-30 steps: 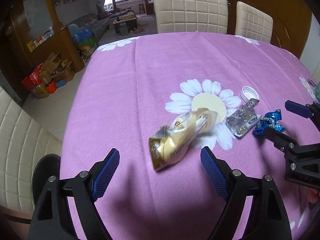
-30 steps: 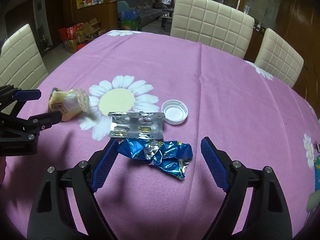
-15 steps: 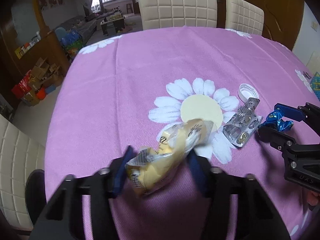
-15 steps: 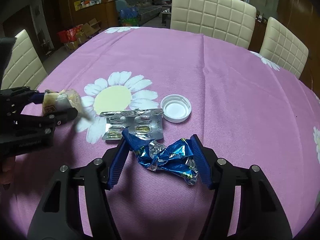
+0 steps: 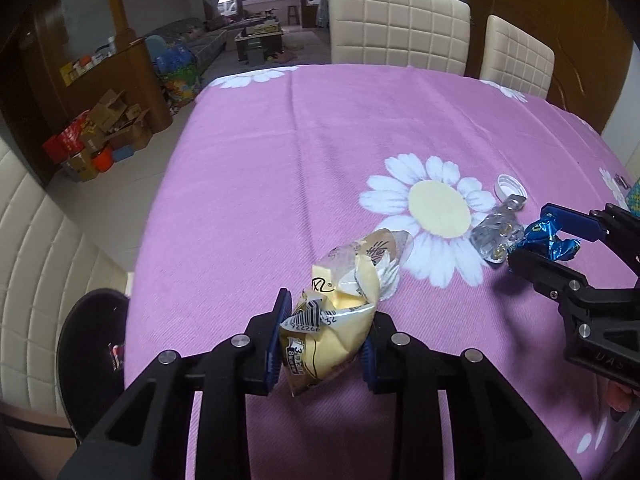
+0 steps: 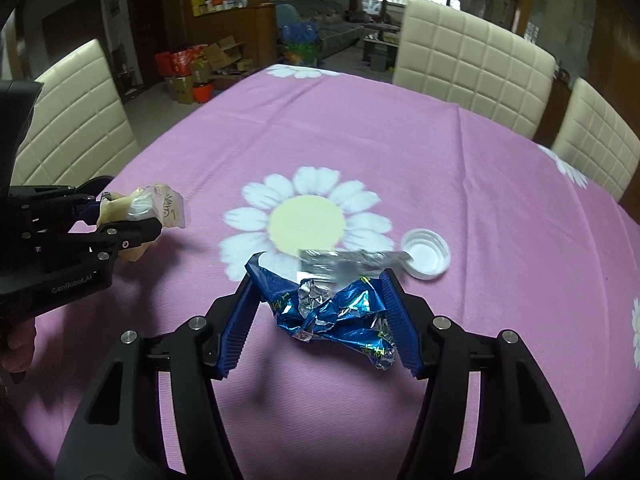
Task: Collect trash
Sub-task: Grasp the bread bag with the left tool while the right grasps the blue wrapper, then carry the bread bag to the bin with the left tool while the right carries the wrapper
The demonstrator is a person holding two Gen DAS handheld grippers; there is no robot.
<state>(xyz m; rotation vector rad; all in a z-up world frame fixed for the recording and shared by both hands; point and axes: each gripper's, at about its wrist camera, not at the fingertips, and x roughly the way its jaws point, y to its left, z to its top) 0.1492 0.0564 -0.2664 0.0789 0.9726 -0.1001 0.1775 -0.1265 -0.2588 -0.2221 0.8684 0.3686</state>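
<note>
At the lower middle of the left wrist view, the left gripper (image 5: 324, 340) is closing on a yellow snack wrapper (image 5: 340, 312), its pads already pressing the crumpled sides. It looks light, soft and crinkly, so a squeeze across its bulk should do. Further right lie a foil pill strip (image 5: 496, 236) and a white cap (image 5: 510, 190) on the pink tablecloth (image 5: 280, 160). The right gripper (image 6: 320, 316) clasps a blue foil wrapper (image 6: 336, 312), equally flimsy and slippery.
</note>
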